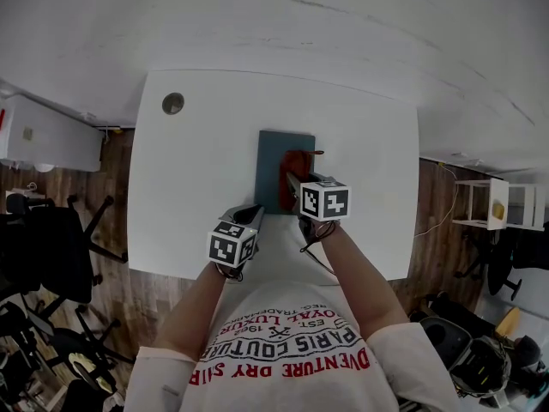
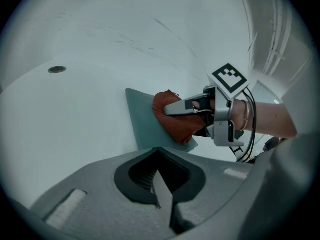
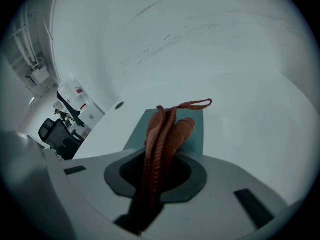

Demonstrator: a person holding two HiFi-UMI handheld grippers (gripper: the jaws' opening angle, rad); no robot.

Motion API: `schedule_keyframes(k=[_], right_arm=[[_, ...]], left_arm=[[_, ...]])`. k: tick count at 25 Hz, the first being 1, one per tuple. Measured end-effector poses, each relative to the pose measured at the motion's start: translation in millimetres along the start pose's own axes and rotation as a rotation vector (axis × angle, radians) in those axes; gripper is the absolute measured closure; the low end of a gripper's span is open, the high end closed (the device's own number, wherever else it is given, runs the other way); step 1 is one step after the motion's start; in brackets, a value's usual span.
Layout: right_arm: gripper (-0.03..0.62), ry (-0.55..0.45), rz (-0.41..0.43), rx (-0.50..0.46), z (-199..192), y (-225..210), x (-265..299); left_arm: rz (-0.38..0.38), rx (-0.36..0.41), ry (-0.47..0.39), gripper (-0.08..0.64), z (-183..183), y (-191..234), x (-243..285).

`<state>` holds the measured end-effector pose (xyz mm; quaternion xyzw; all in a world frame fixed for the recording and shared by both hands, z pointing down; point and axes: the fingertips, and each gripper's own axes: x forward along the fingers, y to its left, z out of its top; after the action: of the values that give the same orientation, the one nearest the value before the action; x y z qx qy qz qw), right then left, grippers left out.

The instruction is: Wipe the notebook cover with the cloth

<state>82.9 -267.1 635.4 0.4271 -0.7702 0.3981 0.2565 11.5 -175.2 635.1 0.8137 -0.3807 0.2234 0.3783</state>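
Head view: white table (image 1: 197, 187), a dark teal notebook (image 1: 273, 148) lying flat near its middle, long side running away from the person. A rust-red cloth (image 1: 298, 168) sits bunched on the right half of the cover, toward the near end. Right tool (image 1: 292, 180) reaches over the notebook's near edge, its marker cube above the wrist. Right gripper view: jaws clamped on the cloth, fabric gathered into a ridge between them and spilling forward onto the cover; a thin hanging loop (image 3: 197, 104) lies off the cloth's far end, toward the notebook's right edge. Left tool (image 1: 254, 212) is low over bare table just beside the notebook's near-left corner; contact with the book cannot be told. Left gripper view: jaws together, nothing between them, pointing across at the cloth and the right tool. A round cable grommet (image 1: 173, 103) is set in the table's far-left corner, well apart from the notebook.
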Motion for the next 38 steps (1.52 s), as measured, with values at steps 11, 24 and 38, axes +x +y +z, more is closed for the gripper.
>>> schedule_keyframes(k=[11,24,38], right_arm=[[0.509,-0.025,-0.068,0.079,-6.8,-46.9,-26.6],[0.525,-0.090,-0.041,0.123,-1.3,-33.0,-65.9],[0.525,0.069,0.157,0.002,-31.9,85.3,-21.1]], left_arm=[[-0.006,-0.006,0.004,0.551,-0.7,-0.1,0.3],[-0.012,-0.014,0.008,0.551,-1.3,-0.9,-1.2],[-0.020,-0.019,0.013,0.551,0.1,-0.2,0.4]])
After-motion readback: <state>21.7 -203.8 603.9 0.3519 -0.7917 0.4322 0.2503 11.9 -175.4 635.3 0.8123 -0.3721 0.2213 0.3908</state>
